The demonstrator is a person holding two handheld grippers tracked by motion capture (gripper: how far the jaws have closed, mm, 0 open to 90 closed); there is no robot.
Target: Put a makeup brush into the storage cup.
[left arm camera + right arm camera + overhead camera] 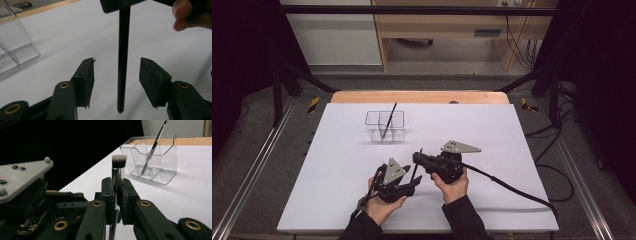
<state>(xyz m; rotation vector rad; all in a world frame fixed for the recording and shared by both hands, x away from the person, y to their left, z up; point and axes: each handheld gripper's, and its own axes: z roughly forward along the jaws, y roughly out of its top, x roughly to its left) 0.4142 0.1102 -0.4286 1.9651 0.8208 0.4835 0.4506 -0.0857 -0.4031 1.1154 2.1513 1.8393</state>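
Brush (119,167) with a flat-topped tuft, dark at the root and pale at the tip, on a shiny metal ferrule: your right gripper (117,195) has its jaws closed on it just under the ferrule, tuft upward in the right gripper view. Its handle (123,60) is a slim, smooth black rod tapering to a rounded end. It hangs between the pads of your left gripper (117,80), whose jaws stand wide apart; neither rubbery black pad (86,80) touches the rod.

In the high view both grippers sit toward the near edge of the worktop (492,125), about midway along it, your left gripper (404,181) just beside your right gripper (424,160). Each carries a grey three-cornered plate with small screw heads, and brass rivets show at the jaw joints.

Clear plastic organiser (385,125), hard-walled and boxy with inner dividers, stands toward the far edge, left of centre, well apart from the grippers. A thin dark brush (388,120) leans in it, tip up and tilted toward the far right.

The worktop is a matte white sheet over a pale wooden top. No writing can be read.
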